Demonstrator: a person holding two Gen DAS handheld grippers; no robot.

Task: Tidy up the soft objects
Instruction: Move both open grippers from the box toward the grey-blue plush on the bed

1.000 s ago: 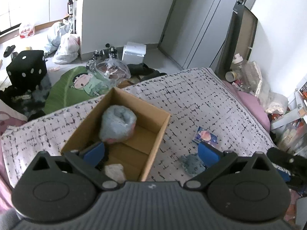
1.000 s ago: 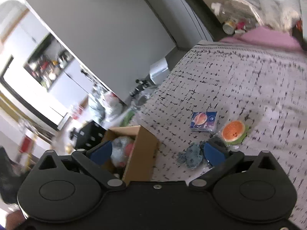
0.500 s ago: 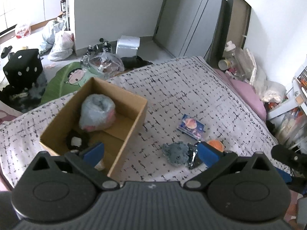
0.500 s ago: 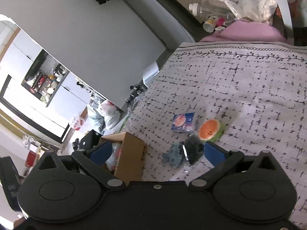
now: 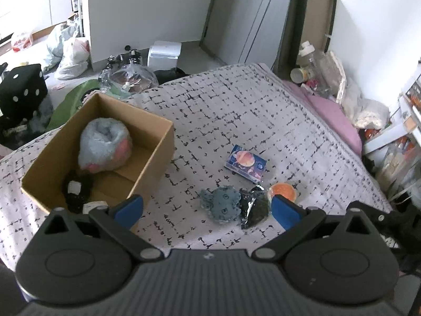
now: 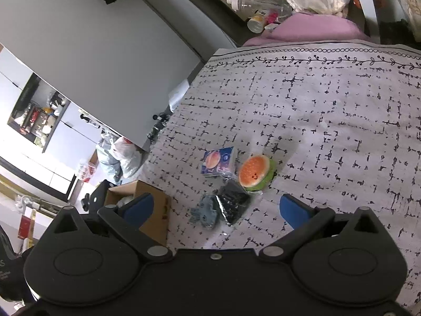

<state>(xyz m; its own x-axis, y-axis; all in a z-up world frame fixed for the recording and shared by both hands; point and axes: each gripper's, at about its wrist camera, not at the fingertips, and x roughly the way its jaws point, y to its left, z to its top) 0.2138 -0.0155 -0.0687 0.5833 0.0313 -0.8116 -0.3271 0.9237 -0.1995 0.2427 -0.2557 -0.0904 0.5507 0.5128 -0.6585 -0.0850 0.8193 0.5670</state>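
Observation:
A brown cardboard box (image 5: 155, 155) sits on the patterned bedspread (image 5: 236, 110) and holds a fluffy blue-and-pink plush (image 5: 105, 144) plus a dark item (image 5: 76, 189). To its right lie a grey-blue soft toy (image 5: 221, 206), a black packet in clear wrap (image 5: 254, 208), an orange watermelon-slice squishy (image 5: 282, 191) and a small blue tissue pack (image 5: 246, 162). My left gripper (image 5: 208, 209) hangs open above the grey-blue toy. My right gripper (image 6: 215, 210) is open too, over the black packet (image 6: 234, 202), with the watermelon squishy (image 6: 254, 171), tissue pack (image 6: 218, 162), grey-blue toy (image 6: 206, 212) and box (image 6: 155, 205) around it.
Beyond the bed's far edge are plastic bags (image 5: 71, 52), a white box (image 5: 164, 54), a black dice cushion (image 5: 22, 89) and a green cushion. A pink pillow (image 5: 334, 118), bottles and bags crowd the right side. Bare bedspread stretches past the tissue pack.
Both grippers have pulled back and risen; the box and the objects sit further away. The left view has swung right, from over the box to the loose items. Both stay open.

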